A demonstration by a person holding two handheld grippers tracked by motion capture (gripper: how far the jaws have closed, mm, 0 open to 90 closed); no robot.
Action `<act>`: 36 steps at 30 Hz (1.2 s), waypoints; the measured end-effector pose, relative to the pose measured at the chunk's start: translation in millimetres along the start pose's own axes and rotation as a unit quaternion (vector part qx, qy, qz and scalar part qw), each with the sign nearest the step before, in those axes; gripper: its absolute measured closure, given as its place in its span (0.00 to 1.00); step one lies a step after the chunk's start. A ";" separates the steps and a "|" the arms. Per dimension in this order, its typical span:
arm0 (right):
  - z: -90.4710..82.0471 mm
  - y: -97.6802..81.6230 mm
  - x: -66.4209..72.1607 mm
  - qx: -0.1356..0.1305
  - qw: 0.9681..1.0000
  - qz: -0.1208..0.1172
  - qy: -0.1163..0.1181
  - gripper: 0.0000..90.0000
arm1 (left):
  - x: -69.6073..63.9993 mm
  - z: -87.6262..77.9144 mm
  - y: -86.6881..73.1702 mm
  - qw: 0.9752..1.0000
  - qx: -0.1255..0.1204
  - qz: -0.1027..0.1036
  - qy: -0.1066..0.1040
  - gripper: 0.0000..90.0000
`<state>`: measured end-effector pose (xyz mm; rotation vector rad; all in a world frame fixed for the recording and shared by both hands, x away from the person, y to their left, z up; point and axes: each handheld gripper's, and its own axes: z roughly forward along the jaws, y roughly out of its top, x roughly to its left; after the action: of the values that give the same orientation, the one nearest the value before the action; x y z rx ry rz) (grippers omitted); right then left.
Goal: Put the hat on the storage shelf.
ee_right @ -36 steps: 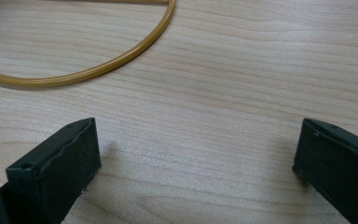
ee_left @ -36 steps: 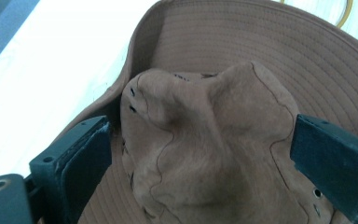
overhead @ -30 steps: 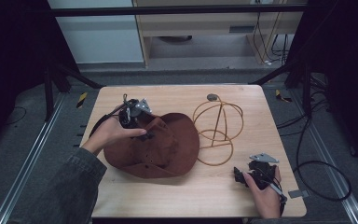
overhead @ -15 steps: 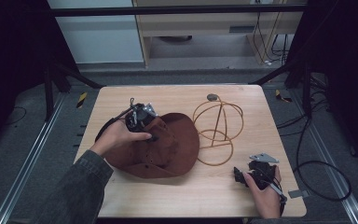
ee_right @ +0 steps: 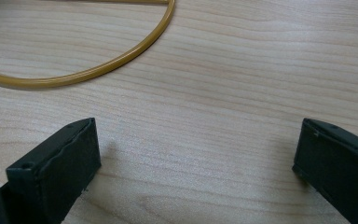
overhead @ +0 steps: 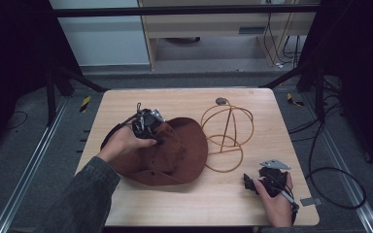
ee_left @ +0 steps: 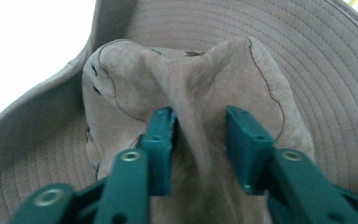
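So, brown hat [overhead: 167, 155] sits centre-left of the high view, brim flat on the wooden table [overhead: 194, 204], crown bunched up into a ridge. Left gripper view shows it close: a fold of the crown [ee_left: 200, 93] stands between the two teal pads [ee_left: 161, 149], left pad touching the cloth, right pad w/ a sliver of gap, so the jaws are partway in, around the fold but prob. not fully clamped. In the high view the left gripper [overhead: 148, 127] hangs over the hat's upper-left edge, hand wrapped round it.

Risk no. 1: thin pinch. If the jaws bite just that ridge of soft fabric, a lift could let it slide out and the hat flops back down. Risk no. 2: floppy brim. It lies touching or just beside the base ring of the wire hat stand [overhead: 228, 138], centre-right, and a sideways drag could snag the wire and tip the light frame.

Right gripper [overhead: 267, 182] rests low at lower right, near the stand's base. Right gripper view: black jaws wide apart, nothing between them but bare wood, yellow ring [ee_right: 74, 70] curving across upper left. It isn't steadying the stand, so any knock goes unchecked.
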<state>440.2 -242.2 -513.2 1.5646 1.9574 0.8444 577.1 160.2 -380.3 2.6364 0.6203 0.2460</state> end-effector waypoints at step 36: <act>0.3 0.2 -0.1 0.000 1.000 0.000 -0.002 0.00 | 10.9 -51.6 -28.7 0.999 -0.043 -0.003 0.024 0.99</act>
<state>440.5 -242.2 -513.3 1.5640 1.9551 0.8417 562.3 207.0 -345.8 2.5515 0.6188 0.3269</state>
